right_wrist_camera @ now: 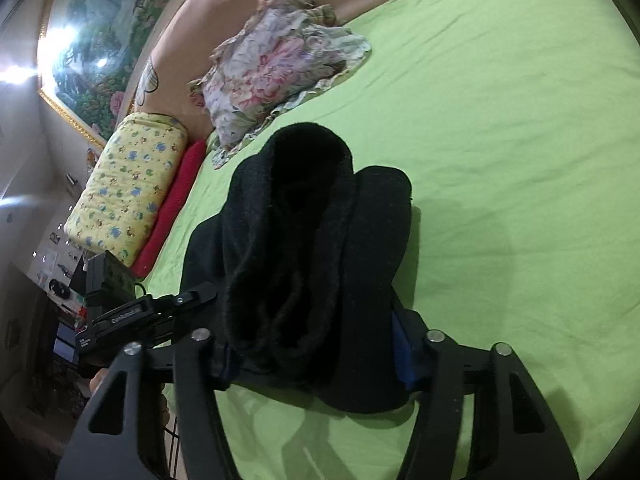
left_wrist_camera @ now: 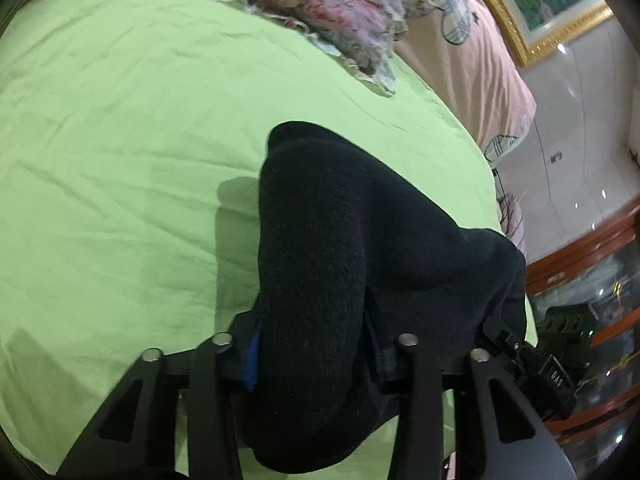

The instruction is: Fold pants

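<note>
The black pants (left_wrist_camera: 320, 220) lie bunched in a thick bundle on the green bedsheet (left_wrist_camera: 120, 140), near the bed's front edge. My left gripper (left_wrist_camera: 316, 354) is shut on one end of the bundle; dark cloth fills the gap between its blue-padded fingers (left_wrist_camera: 251, 360). In the right wrist view the same pants (right_wrist_camera: 312, 208) rise as a rolled heap, and my right gripper (right_wrist_camera: 314, 354) is shut on the near end, its blue pads (right_wrist_camera: 402, 356) pressed against the cloth. The other gripper (right_wrist_camera: 120, 316) shows at the left side of that bundle. The cloth hides the fingertips.
A floral pillow (right_wrist_camera: 276, 64) lies beyond the pants, with a pink quilt (left_wrist_camera: 472, 52) behind it. A yellow patterned bolster (right_wrist_camera: 128, 184) and red cushion (right_wrist_camera: 176, 204) sit along the bed's side. A gold-framed painting (left_wrist_camera: 552, 4) hangs on the wall. Wooden furniture (left_wrist_camera: 580, 248) stands beside the bed.
</note>
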`<control>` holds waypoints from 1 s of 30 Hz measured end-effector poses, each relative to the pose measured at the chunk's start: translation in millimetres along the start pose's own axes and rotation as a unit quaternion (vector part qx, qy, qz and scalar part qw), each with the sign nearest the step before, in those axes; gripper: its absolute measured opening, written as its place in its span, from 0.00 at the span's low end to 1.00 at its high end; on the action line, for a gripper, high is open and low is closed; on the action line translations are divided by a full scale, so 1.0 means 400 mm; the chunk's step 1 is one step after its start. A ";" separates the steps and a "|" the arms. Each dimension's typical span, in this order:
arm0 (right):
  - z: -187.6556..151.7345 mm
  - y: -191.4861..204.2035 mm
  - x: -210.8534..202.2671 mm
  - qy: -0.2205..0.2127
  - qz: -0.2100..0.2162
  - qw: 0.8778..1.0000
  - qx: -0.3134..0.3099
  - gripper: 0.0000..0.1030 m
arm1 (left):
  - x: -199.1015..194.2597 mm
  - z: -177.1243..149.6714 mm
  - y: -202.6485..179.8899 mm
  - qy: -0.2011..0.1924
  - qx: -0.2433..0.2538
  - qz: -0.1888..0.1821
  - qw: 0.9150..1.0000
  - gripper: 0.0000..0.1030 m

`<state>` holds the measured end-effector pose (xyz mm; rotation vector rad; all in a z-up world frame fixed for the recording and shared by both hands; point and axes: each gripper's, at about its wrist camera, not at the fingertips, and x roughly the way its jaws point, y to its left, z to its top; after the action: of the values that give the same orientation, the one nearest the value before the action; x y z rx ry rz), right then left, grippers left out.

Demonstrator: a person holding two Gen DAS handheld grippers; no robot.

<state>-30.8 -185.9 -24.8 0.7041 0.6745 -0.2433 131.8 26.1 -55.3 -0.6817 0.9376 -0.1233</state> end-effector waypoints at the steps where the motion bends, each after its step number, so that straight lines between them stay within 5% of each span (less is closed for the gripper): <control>1: 0.001 0.004 -0.002 0.000 0.001 1.000 -0.002 0.54 | -0.004 -0.001 -0.004 -0.001 0.003 0.001 1.000 0.35; 15: 0.028 0.087 -0.017 -0.011 0.029 0.999 -0.031 0.50 | -0.131 0.015 -0.039 -0.045 0.015 -0.010 0.999 0.31; 30: 0.167 0.199 0.132 -0.005 0.051 0.996 -0.069 0.50 | -0.186 0.191 0.035 -0.096 0.005 0.030 0.995 0.31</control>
<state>75.8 -170.4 19.6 0.6034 0.6383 -0.1053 143.7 102.5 19.3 -0.6440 0.7705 -0.0092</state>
